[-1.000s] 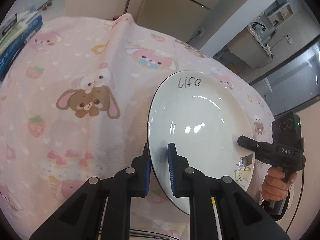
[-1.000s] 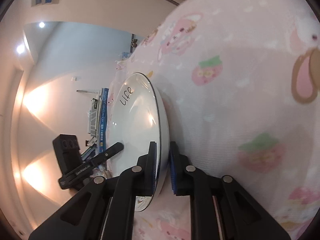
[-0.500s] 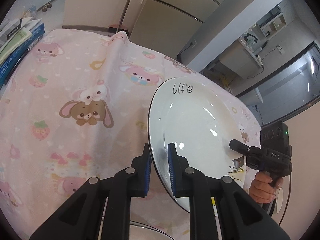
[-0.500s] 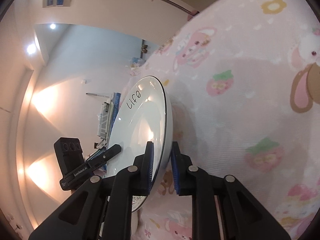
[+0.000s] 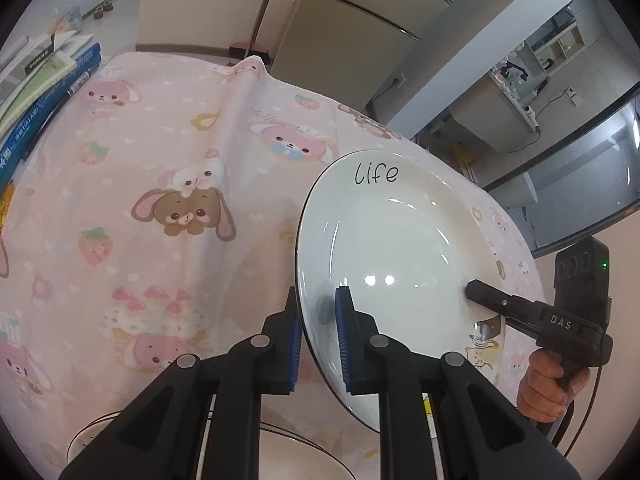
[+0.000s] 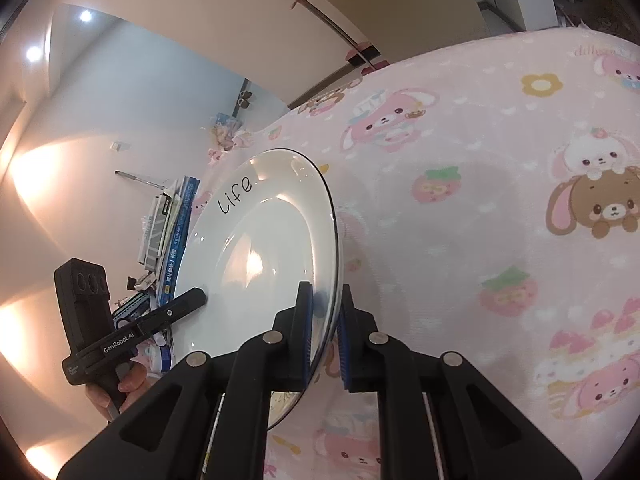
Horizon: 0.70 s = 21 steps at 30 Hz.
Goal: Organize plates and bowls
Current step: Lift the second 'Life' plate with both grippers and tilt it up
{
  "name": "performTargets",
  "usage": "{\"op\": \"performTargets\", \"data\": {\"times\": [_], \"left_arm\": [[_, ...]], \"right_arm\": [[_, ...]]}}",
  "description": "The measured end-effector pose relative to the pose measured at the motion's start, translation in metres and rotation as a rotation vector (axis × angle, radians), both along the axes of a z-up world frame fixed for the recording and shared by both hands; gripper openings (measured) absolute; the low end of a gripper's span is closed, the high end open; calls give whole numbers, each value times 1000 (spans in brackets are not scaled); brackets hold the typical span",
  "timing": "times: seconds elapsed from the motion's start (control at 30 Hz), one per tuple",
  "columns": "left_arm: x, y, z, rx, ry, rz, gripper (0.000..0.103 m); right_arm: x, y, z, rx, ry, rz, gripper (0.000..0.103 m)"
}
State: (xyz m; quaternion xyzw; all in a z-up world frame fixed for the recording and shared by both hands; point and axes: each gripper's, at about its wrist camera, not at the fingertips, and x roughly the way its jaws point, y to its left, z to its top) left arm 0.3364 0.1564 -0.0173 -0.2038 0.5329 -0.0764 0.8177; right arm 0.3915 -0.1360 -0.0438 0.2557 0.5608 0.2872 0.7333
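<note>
Your left claw (image 5: 318, 332) grips the plate (image 5: 392, 256) by its near rim, one blue pad on the underside and one on the white face, at lower centre of the left wrist view. Your right claw (image 6: 324, 334) clamps the opposite rim of the same plate (image 6: 264, 248) at lower centre of the right wrist view; its jaws are closing, rim between the pads. The plate is held on a tilt above the tabletop (image 5: 160, 184), clear of the pink cartoon-print cloth that covers it. It is white with a thin dark edge, the word "life" written near its far rim, and a small cat print at its lower right edge in the left view.

In the left view your right hand (image 5: 548, 384) shows at lower right on the black handle. In the right view your left hand (image 6: 120, 388) shows at lower left on its handle.

Books (image 5: 36, 92) lie stacked at the upper left of the left view, at the cloth's edge. At the bottom of that view, under the claw's frame, a bowl (image 5: 296, 456) and the rim of a second dish (image 5: 86, 434) are partly visible; their details cannot be made out
</note>
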Motion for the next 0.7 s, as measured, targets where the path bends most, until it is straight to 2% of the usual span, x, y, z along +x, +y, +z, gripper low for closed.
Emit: {"op": "performTargets", "data": {"times": [0.2, 0.7], "left_arm": [[-9, 0, 18, 11, -48, 2, 17], [-44, 14, 77, 6, -174, 32, 17]], "right_arm": [[-2, -2, 13, 2, 1, -8, 11], [-45, 13, 80, -40, -164, -9, 14]]}}
